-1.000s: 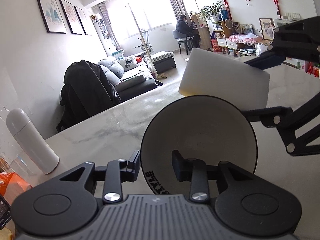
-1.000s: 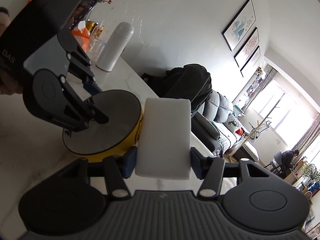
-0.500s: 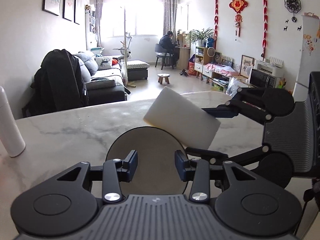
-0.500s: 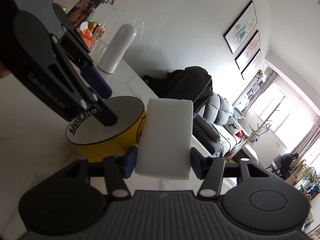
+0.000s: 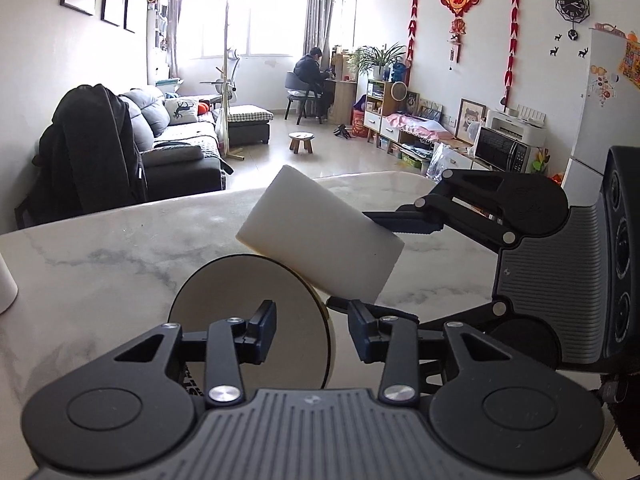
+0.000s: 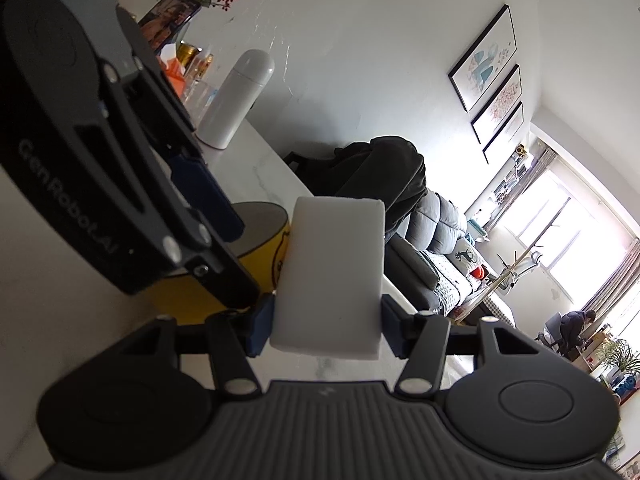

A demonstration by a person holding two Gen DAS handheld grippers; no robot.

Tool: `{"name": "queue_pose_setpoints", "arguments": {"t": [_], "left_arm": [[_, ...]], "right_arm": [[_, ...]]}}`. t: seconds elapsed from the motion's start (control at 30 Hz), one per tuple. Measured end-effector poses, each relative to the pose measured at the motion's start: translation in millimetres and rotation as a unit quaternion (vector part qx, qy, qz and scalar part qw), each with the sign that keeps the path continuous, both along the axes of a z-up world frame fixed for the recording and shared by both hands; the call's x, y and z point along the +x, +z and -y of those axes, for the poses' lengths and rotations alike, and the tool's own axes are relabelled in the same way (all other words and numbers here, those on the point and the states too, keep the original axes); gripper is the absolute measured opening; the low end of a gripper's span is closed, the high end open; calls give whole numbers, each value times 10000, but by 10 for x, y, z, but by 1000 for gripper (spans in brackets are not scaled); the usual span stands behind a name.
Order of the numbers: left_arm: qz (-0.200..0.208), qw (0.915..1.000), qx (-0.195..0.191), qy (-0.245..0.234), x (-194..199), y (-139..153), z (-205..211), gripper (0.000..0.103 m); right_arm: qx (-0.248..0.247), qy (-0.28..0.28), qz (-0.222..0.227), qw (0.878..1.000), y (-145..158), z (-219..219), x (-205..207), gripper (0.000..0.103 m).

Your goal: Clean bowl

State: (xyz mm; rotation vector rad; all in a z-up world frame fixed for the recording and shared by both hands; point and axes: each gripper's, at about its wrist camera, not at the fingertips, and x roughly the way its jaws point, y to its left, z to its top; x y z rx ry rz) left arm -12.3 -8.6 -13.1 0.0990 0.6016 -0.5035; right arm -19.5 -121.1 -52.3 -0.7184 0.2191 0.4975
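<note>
While the white sponge [image 6: 332, 280] is clamped by the right gripper [image 6: 326, 326] beside the bowl [image 5: 248, 312], the closing left gripper [image 5: 312, 330] straddles its rim, and wiping appears outstanding.

Bowl [image 5: 248, 312] now upright on table, left hand-held gripper [image 5: 312, 330] off its rim, jaws closing, nothing between

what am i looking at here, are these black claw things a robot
No robot: a person holds one two-finger tool in each hand, and a fisheye camera on each looks along its fingers. One picture is from the left tool, the other from the right tool. On the marble table stand a yellow bowl and a white flask. The right tool grips a white sponge beside the bowl; the left tool's jaws are closing around the bowl's rim.
</note>
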Motion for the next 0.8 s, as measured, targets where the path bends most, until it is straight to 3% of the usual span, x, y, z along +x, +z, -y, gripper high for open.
{"name": "queue_pose_setpoints", "arguments": {"t": [0.07,0.1,0.13,0.6,0.8], "left_arm": [[-126,9999,-101,5,62,-31,-12,25],[-206,9996,-214,-24,82,-35,-22,11],[-292,9990,-346,-63,98,-34,-35,9],[-390,9986,-309,-165,-96,-70,-106,9],[-435,9984,-342,-135,-173,-105,-141,11]], "right_arm": [[6,-3,-16,10000,-6,10,5,59],[12,-2,-22,10000,-5,16,6,59],[25,-8,-22,10000,-3,19,7,59],[64,-106,-301,9995,-22,122,-43,60],[-125,-143,-16,9998,-40,81,-176,60]]}}
